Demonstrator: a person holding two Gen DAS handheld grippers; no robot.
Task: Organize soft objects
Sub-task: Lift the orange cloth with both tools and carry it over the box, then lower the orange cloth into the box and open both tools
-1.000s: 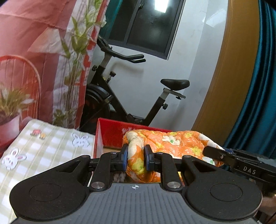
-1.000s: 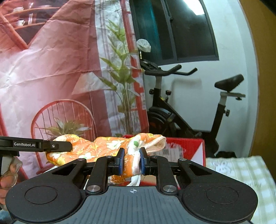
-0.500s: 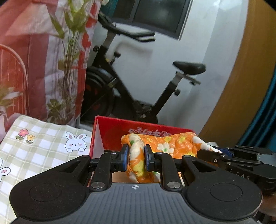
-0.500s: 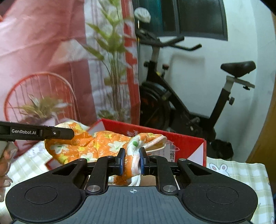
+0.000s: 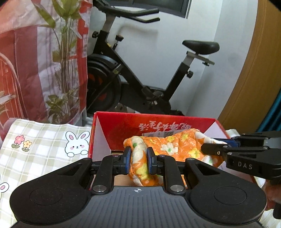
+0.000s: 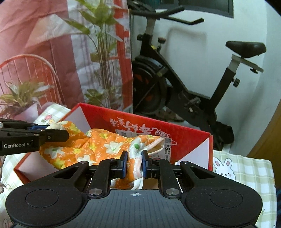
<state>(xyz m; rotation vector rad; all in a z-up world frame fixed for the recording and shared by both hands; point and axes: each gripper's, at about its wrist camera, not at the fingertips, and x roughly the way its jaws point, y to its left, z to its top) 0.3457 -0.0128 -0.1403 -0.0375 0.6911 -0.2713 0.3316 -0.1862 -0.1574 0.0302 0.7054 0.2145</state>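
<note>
Orange floral cloth (image 5: 177, 147) slung over red box (image 5: 121, 126) at 12 o'clock | left hand-held gripper (image 5: 139, 160), right hand-held gripper (image 6: 133, 164) both pinch its ends | lower evenly, release only once it rests inside

I see a black exercise bike (image 5: 140, 70) against a white wall (image 5: 168, 26). Left of the bike hangs a printed red-and-white curtain (image 5: 40, 57) showing plants and a chair. Above the bike sits a dark window (image 6: 202, 7). Right of the bike rises a curved tan wooden panel (image 5: 249, 73).
</note>
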